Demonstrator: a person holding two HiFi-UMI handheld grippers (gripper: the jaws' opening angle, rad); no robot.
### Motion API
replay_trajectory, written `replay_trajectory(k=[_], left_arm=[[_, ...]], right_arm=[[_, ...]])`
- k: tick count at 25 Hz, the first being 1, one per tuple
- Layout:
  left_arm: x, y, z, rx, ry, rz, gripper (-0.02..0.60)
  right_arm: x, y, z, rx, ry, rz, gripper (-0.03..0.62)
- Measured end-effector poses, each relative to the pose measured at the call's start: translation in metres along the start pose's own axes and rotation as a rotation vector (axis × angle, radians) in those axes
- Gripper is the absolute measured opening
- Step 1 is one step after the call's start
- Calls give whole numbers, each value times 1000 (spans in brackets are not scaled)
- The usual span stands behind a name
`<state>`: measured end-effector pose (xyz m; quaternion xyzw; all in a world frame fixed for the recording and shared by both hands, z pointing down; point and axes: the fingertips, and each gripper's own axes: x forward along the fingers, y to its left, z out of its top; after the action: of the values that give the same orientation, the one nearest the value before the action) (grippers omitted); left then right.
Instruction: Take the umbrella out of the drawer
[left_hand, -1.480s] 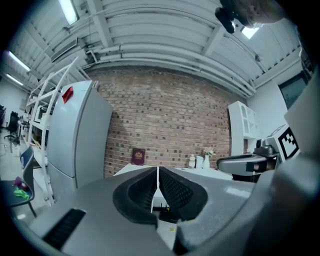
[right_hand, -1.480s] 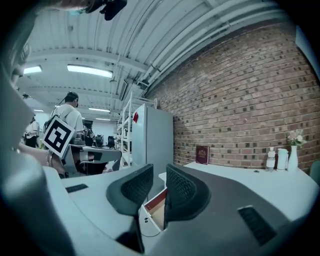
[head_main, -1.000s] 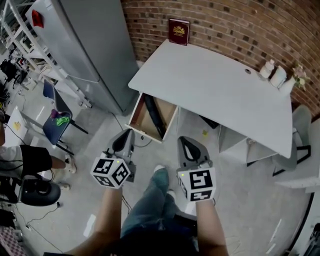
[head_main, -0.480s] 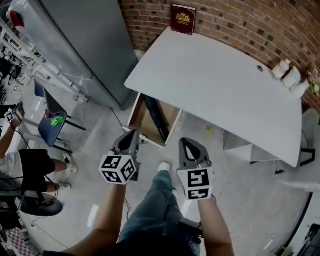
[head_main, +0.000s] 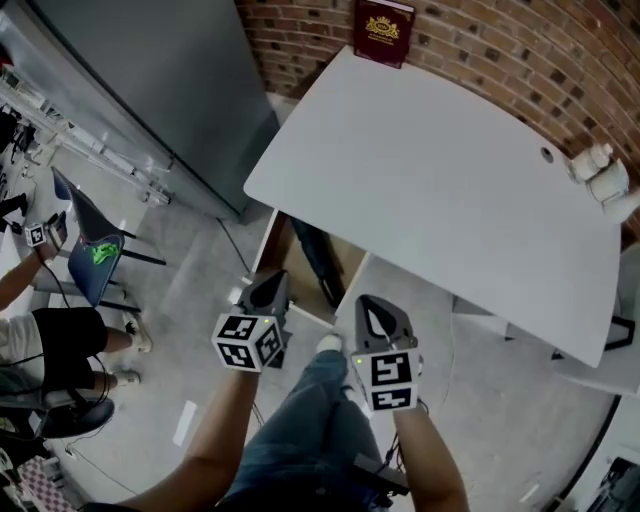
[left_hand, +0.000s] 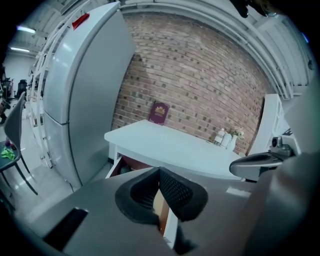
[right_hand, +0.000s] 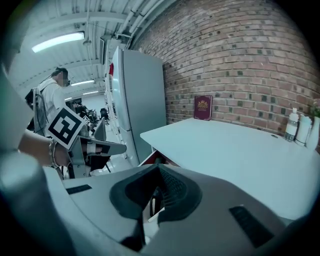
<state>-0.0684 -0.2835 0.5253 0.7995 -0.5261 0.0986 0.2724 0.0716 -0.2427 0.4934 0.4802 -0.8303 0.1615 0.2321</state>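
The drawer (head_main: 343, 268) sits mostly under the desk (head_main: 430, 170); umbrella (head_main: 318, 260), perhaps, only partly seen; bottles (head_main: 603, 180) edge-cropped.

I take the white desk (head_main: 450, 170) as my anchor. A dark red book (head_main: 383, 18) stands at the desk's far edge, against the brick wall (head_main: 500, 60) behind it. Pale bottles (head_main: 600, 175) sit at the desk's far right corner. A tall grey cabinet (head_main: 150, 80) stands just left of the desk. Well left of the desk I see a blue chair (head_main: 85, 250) with something green (head_main: 103, 252) on its seat, and a seated person (head_main: 55, 335).

Dim, bluish light; strong fisheye bending, dark vignetted corners.
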Motion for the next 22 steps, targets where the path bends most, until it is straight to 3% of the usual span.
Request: replay_trajectory(k=[9, 15, 22], left_arm=[[74, 26, -56, -59, 108, -27, -3], [103, 44, -90, -138, 143, -26, -2], [136, 59, -122, -173, 177, -40, 92]], right_arm=[[53, -28, -47, 57, 55, -40, -8], [77, -36, -83, 105, 79, -55, -8], [109, -38, -117, 138, 78, -60, -8]])
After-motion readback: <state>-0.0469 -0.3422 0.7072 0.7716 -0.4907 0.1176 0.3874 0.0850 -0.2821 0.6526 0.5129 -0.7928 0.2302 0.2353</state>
